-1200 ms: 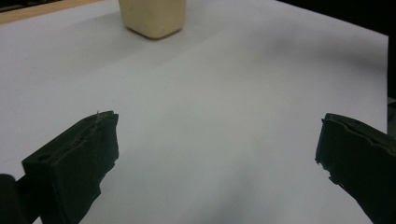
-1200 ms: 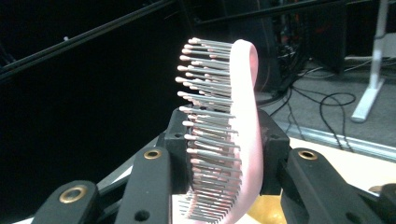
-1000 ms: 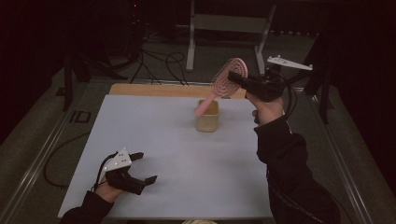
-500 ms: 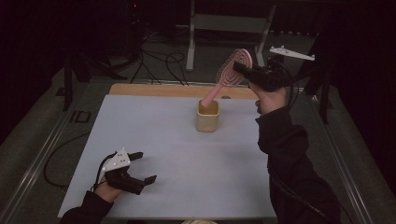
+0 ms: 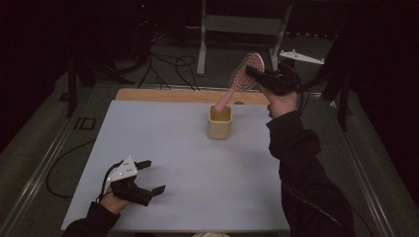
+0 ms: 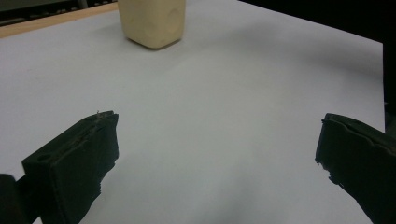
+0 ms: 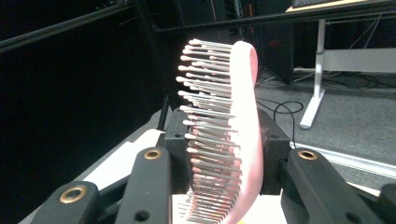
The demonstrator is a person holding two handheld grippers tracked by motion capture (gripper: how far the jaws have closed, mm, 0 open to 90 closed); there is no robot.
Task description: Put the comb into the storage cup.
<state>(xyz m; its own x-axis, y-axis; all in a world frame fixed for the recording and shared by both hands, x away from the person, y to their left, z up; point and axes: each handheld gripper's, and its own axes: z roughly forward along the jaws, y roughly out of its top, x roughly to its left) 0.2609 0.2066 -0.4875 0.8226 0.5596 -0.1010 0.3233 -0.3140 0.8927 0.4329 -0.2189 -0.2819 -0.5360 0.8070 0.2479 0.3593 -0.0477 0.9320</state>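
A pink hairbrush slants over the table, head up and handle down. My right gripper is shut on the brush head, seen from close as bristles between the two jaws. The handle's lower end meets the mouth of a cream cup standing at the middle back of the table; I cannot tell if it is inside. My left gripper rests open on the table's front left, with nothing between its fingers. The cup stands well ahead of them.
The pale table top has a wooden strip along its far edge. Behind it are a grey stand, cables on the floor and dark surroundings. A person's right sleeve crosses the table's right side.
My right gripper has carried the brush a little to the right and farther back, and the brush now stands steeper over the cup. The left gripper has stayed where it was.
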